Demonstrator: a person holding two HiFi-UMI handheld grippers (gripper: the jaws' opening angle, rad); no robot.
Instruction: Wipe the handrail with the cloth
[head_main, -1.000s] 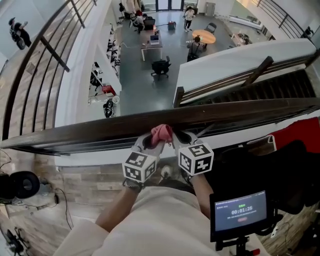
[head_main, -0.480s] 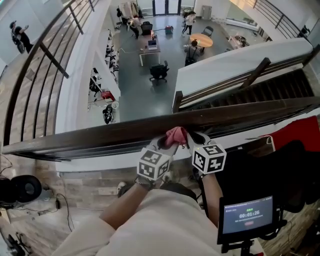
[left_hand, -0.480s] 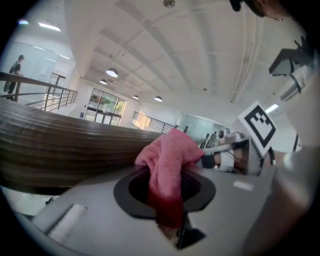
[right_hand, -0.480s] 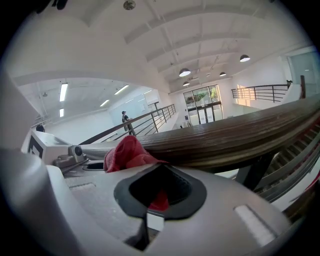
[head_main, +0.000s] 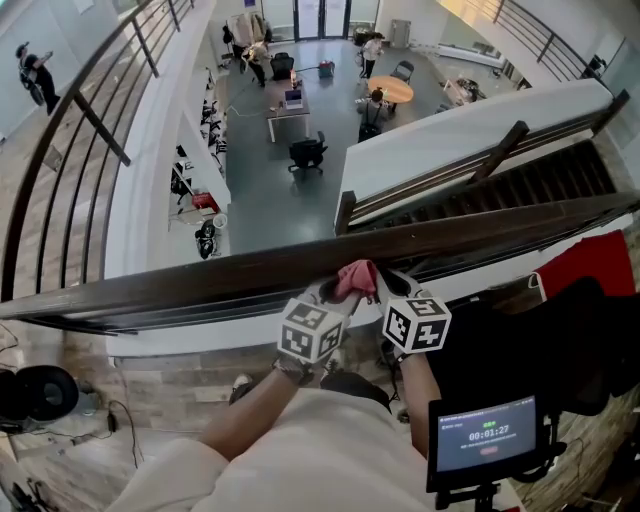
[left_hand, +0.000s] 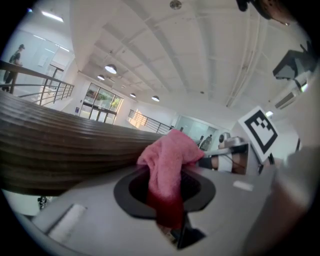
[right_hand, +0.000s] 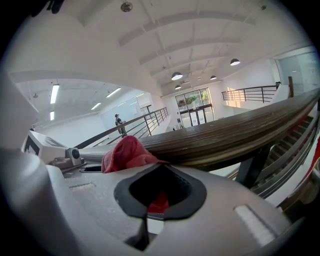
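Observation:
A dark wooden handrail (head_main: 180, 285) runs across the head view from low left to upper right. A bunched pink cloth (head_main: 355, 277) sits against its near edge. My left gripper (head_main: 335, 293) and right gripper (head_main: 385, 288) meet at the cloth, side by side, both shut on it. In the left gripper view the cloth (left_hand: 169, 160) hangs through the jaws, with the handrail (left_hand: 55, 145) at left and the right gripper's marker cube (left_hand: 260, 131) beside it. In the right gripper view the cloth (right_hand: 127, 152) lies left of the jaws, with a red bit between them, under the handrail (right_hand: 240, 132).
Beyond the rail is an open drop to a lower floor (head_main: 290, 190) with desks, chairs and people. A staircase (head_main: 520, 185) descends at right. A timer screen (head_main: 482, 440) and dark bags (head_main: 580, 330) stand at lower right. A metal railing (head_main: 80, 120) lies far left.
Both grippers and the pink cloth have slid a little to the right along the handrail, then held about in place. Both jaws stay shut on the cloth.

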